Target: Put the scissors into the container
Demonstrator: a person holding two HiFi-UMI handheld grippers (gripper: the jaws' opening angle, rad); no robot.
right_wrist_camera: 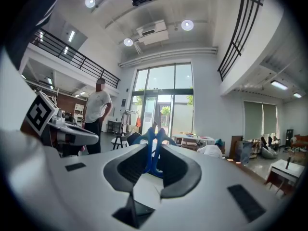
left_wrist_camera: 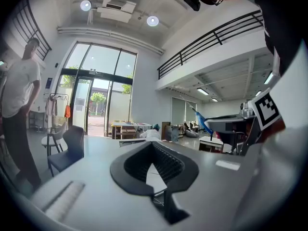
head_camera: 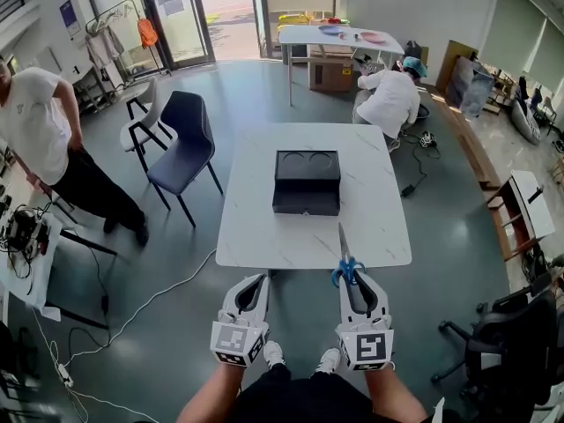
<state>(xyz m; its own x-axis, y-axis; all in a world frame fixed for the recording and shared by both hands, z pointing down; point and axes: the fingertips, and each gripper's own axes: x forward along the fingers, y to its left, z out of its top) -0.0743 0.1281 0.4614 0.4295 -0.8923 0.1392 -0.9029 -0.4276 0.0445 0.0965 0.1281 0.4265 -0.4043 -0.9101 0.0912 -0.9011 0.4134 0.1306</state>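
— Grey floor is spreading around a white table (head_camera: pixel 264 183). What is lying on it?
— A black container (head_camera: pixel 307 181) with 2 round hollows is sitting mid-table, and nothing is blocking it.
— Where are the scissors (head_camera: pixel 345 256)?
— The right gripper (head_camera: pixel 357 280) is clamping their blue handles over the near table edge. The right gripper view is showing that clamp. Only the head view is showing the blades, long axis pointing away toward the container, tip stopping short.
— And the left gripper (head_camera: pixel 256 280)?
— Its jaws are meeting on nothing, just off the table.
— Around?
— A dark chair (head_camera: pixel 181 148) is standing left. 2 people are well apart: 1 standing (head_camera: pixel 44 139), 1 crouching (head_camera: pixel 388 100).
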